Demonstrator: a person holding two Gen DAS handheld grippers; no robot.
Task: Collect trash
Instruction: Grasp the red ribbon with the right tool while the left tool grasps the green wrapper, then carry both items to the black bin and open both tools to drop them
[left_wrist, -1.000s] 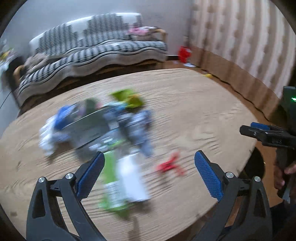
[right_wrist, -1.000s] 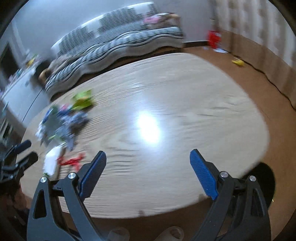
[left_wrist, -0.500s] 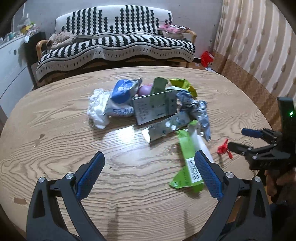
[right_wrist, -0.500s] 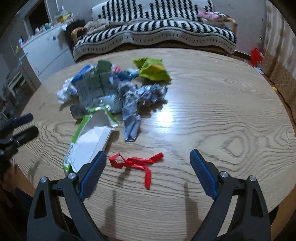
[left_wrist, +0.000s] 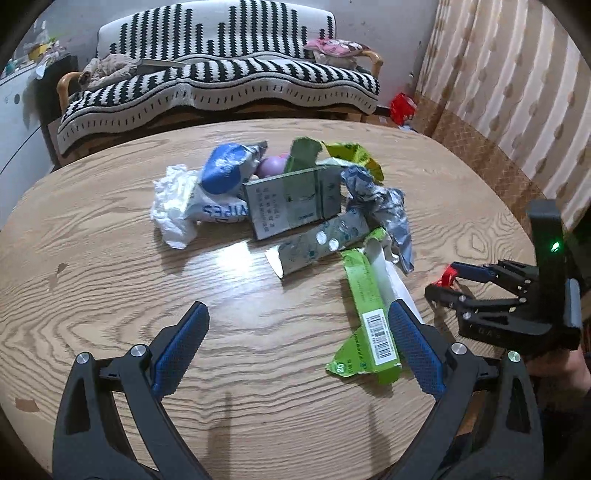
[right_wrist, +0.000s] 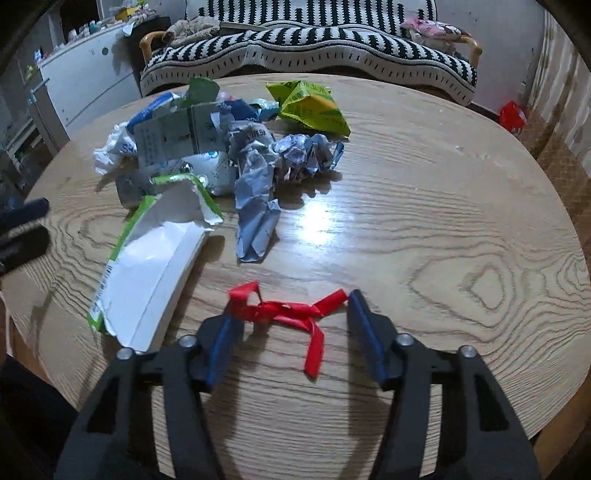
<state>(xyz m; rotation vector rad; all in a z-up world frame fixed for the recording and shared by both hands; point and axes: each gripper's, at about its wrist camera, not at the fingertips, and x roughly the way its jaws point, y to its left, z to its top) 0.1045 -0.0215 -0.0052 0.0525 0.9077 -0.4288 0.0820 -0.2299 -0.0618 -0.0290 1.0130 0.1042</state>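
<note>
**Right gripper closing around the red ribbon at the table's near edge**

The round wooden table (right_wrist: 443, 206) carries a heap of wrappers, cartons and crumpled foil toward its far left. Nearer lies a torn green-and-white carton (right_wrist: 147, 269), and nearest of all, apart from the heap, the red ribbon (right_wrist: 284, 308).

The ribbon lies directly ahead of the right gripper (right_wrist: 288, 332), between its blue pads. Its long axis runs left to right, straight across the gap, with one loose tail trailing toward the camera. The jaws have just been closing and now stand at a middling width; the ribbon's ends sit at or just beside the pad tips, but no firm pinch shows yet.

The left gripper (left_wrist: 295, 354) hangs wide open and empty over bare table, the carton's barcode end (left_wrist: 373, 332) just beside its right finger. The ribbon (left_wrist: 447, 275) is well off to its right, so this pickup looks to be the right hand's.
</note>
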